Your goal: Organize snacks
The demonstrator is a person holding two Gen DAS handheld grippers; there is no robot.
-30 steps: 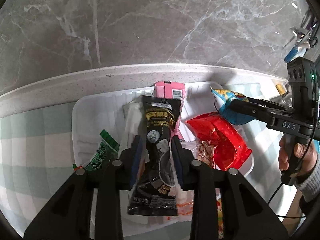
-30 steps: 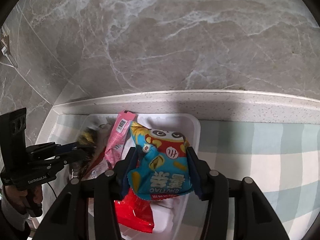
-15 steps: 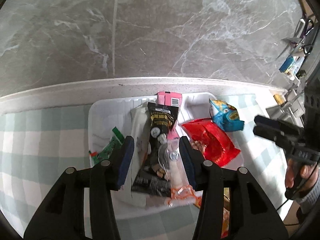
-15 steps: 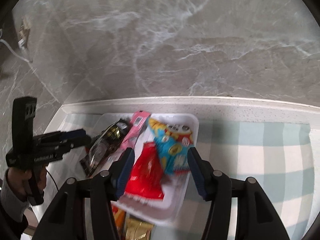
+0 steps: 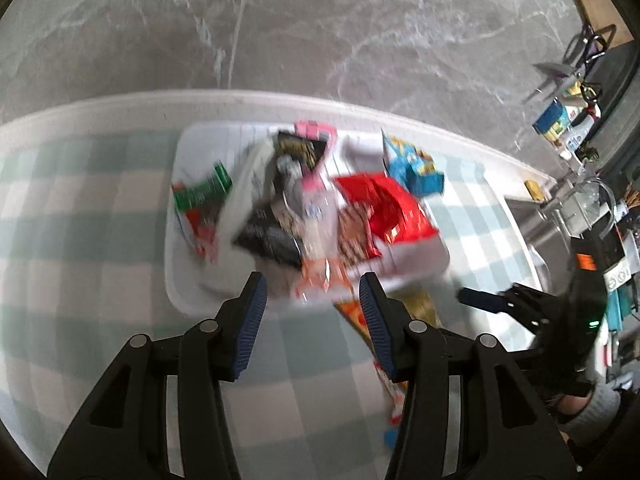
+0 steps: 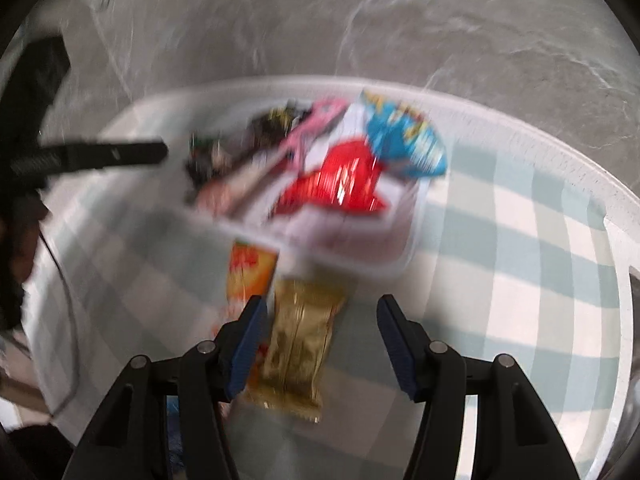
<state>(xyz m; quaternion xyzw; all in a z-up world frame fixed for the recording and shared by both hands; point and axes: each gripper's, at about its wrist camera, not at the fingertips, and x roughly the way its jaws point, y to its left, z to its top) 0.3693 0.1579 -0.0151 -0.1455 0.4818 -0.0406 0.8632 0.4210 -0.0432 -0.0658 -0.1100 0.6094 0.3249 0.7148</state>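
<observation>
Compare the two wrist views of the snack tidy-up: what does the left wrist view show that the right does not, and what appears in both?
Only the left wrist view shows the green packet in the tray and the cluttered shelf far right. Only the right wrist view shows the gold packet fully, lying on the cloth outside the tray. Both share the white tray, red packet, blue packet and checked cloth.

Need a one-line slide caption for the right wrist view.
Right tool open above a gold packet on the checked cloth, near the snack-filled white tray.
</observation>
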